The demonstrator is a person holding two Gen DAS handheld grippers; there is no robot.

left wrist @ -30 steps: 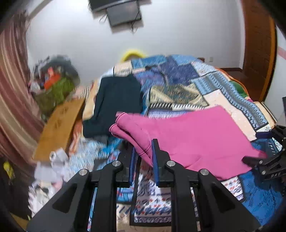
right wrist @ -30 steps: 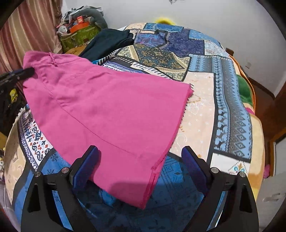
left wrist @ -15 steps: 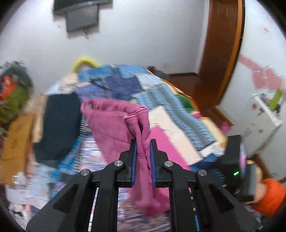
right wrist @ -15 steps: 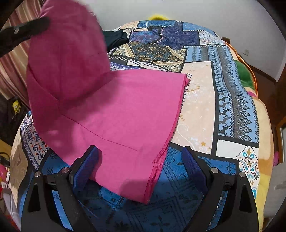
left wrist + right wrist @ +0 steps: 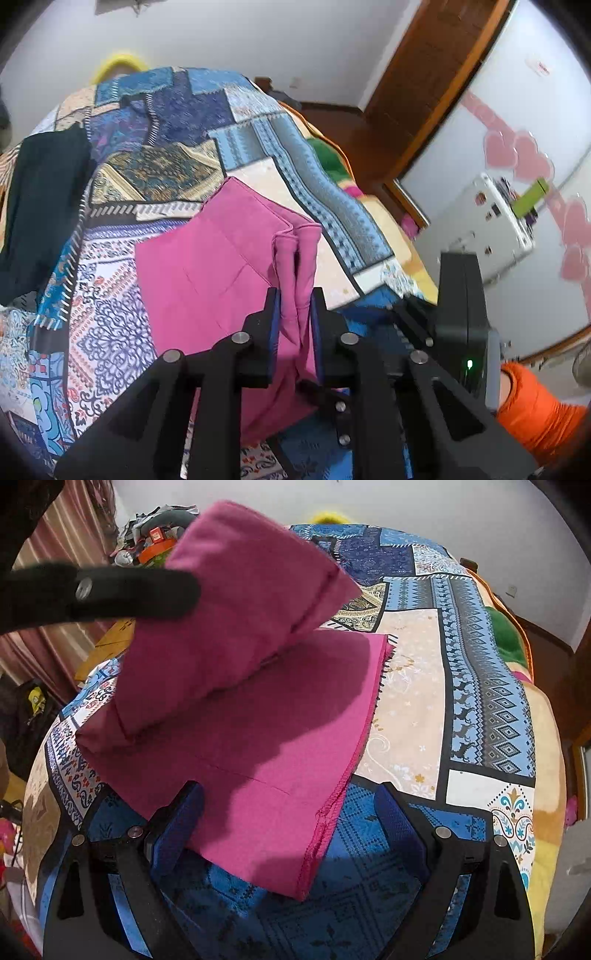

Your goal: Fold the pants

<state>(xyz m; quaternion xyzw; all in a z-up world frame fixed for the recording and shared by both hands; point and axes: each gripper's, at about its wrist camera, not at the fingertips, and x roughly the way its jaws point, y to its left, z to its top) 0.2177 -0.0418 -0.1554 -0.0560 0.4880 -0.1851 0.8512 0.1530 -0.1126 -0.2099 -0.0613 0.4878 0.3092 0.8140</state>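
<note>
Pink pants [image 5: 207, 266] lie on a patchwork quilt [image 5: 177, 122]. My left gripper [image 5: 294, 306] has a bunched end of them between its pads, and its jaws are opening. That end is lifted and folded over the lower layer [image 5: 258, 709]; the left gripper's black finger [image 5: 110, 590] shows against the raised cloth. My right gripper [image 5: 288, 823] stands open low over the hem end, and the hem corner lies between its blue pads [image 5: 177, 823] without being pressed. Its black body [image 5: 458, 314] is at the right in the left wrist view.
A dark garment [image 5: 40, 206] lies on the far left of the bed. A white cabinet [image 5: 480, 229] and a wooden door [image 5: 424, 92] are to the right. An orange sleeve [image 5: 535, 413] is beside the right gripper. Clutter [image 5: 155, 535] and a curtain [image 5: 55, 535] stand beyond the bed.
My left gripper took hold of the pants' end, lifted it and carried it across over the rest towards the right gripper. The right gripper stayed still and open.
</note>
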